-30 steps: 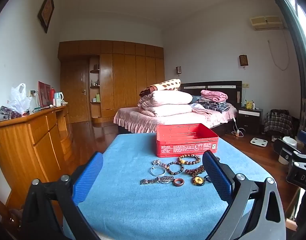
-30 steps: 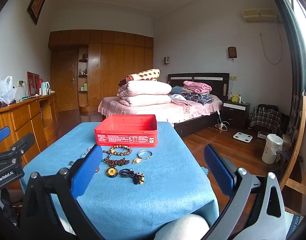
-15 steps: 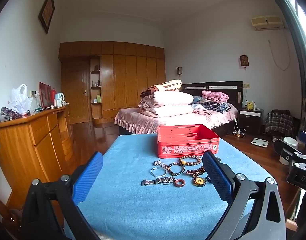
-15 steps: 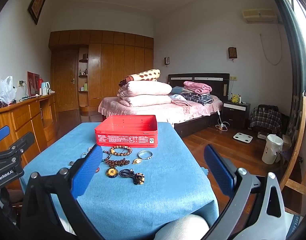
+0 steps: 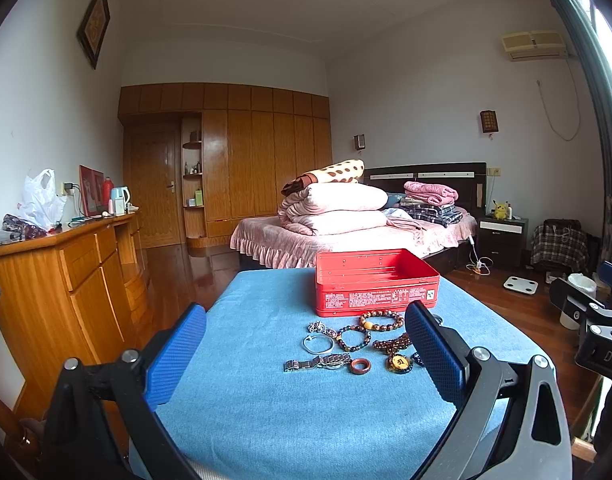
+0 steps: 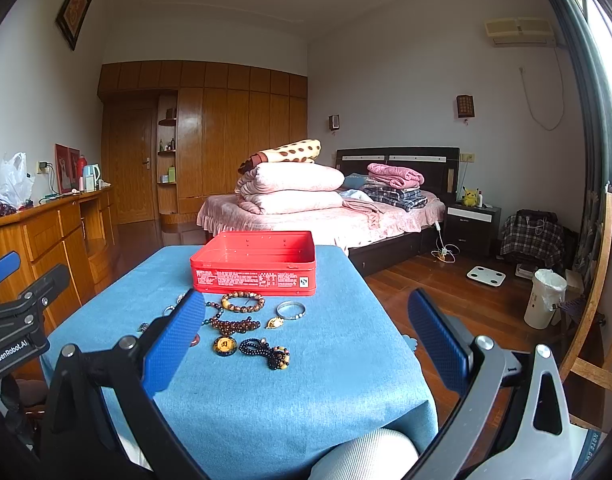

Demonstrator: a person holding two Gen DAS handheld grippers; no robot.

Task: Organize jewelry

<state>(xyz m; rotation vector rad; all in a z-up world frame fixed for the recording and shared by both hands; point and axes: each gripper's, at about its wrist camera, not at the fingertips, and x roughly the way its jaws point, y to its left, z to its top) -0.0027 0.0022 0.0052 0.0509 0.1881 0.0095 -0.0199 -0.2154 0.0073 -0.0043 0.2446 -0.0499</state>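
An open red tin box (image 5: 376, 282) (image 6: 257, 264) stands on the blue-clothed table (image 5: 265, 392) (image 6: 346, 360). In front of it lie several pieces of jewelry: a brown bead bracelet (image 5: 381, 320) (image 6: 242, 302), a silver bangle (image 5: 318, 344) (image 6: 291, 310), a metal watch (image 5: 318, 362), a red-brown ring (image 5: 360, 366), a round gold pendant (image 5: 400, 362) (image 6: 225, 345) and a dark bead string (image 6: 265, 352). My left gripper (image 5: 306, 356) is open and empty, held above the table's near part. My right gripper (image 6: 306, 344) is open and empty, at the table's near right.
A wooden dresser (image 5: 65, 280) runs along the left wall. A bed with folded quilts (image 5: 346, 216) stands behind the table. A white bin (image 6: 544, 298) and a wooden frame (image 6: 598, 300) are on the right, over wood floor.
Both views have shifted only slightly; the left gripper has eased a little. Nothing on the table has moved.
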